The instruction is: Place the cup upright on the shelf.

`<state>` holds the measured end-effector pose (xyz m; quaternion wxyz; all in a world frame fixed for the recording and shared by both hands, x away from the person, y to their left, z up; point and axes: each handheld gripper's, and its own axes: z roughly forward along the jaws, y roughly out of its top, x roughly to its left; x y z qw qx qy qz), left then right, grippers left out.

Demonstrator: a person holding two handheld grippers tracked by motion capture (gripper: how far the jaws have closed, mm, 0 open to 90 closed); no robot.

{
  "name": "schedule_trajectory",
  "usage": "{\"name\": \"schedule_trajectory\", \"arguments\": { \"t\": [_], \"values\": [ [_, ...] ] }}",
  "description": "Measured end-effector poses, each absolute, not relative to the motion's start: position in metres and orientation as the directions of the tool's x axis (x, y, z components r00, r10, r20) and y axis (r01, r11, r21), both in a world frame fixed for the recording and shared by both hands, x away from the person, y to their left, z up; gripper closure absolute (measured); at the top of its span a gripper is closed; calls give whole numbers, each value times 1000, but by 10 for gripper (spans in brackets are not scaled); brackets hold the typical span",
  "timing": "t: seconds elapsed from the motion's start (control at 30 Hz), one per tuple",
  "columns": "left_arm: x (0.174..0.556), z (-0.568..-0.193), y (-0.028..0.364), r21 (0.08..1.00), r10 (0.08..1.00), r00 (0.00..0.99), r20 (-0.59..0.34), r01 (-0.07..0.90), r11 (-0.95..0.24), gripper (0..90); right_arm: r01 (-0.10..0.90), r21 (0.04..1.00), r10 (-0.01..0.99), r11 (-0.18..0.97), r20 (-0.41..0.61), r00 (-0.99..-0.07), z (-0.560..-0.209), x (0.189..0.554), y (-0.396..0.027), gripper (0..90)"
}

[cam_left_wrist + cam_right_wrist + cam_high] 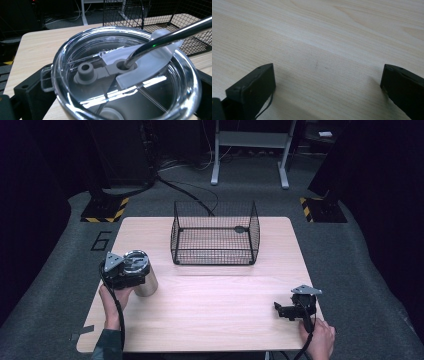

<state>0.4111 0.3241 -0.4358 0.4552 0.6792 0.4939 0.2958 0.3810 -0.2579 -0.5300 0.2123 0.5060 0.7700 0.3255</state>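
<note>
Steel tumbler with a clear plastic lid [141, 276] standing upright near the left edge of the pale wooden table [210, 315], clasped by the left gripper [120, 270], black jaws pressed against its sides just below the lid rim. In the left gripper view, the same clear lid [125, 75] seen close from above, with a grey rubber plug [85, 71] seated in its centre bar and a bent metal straw [170, 35] entering a hole beside it, under a frosted plastic flap [150, 62]; black jaw tips on either side of the cup. Black wire mesh basket [215, 234] at the far middle of the table, well apart from the tumbler. Right gripper [287, 311] low over the table near the right front corner, held by a hand [319, 338]; in the right gripper view, jaws spread wide, one at each side, bare wood grain between them and nothing gripped.
</note>
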Motion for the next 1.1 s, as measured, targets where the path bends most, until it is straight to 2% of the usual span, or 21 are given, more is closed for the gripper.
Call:
{"name": "schedule_trajectory", "arguments": {
  "t": [0.47,0.7,1.1],
  "values": [
    [415,-438,317,914,953,302,-26,393,-100,34,638,717,916,281,-2,-401,-530,381,-258,0],
    [417,-435,319,902,946,323,-28,416,-116,38,640,717,917,277,1,-399,-530,381,-258,0],
    [413,-428,318,908,933,359,-35,402,-121,39,640,716,917,277,1,-399,-530,381,-258,0]
  ]
}}
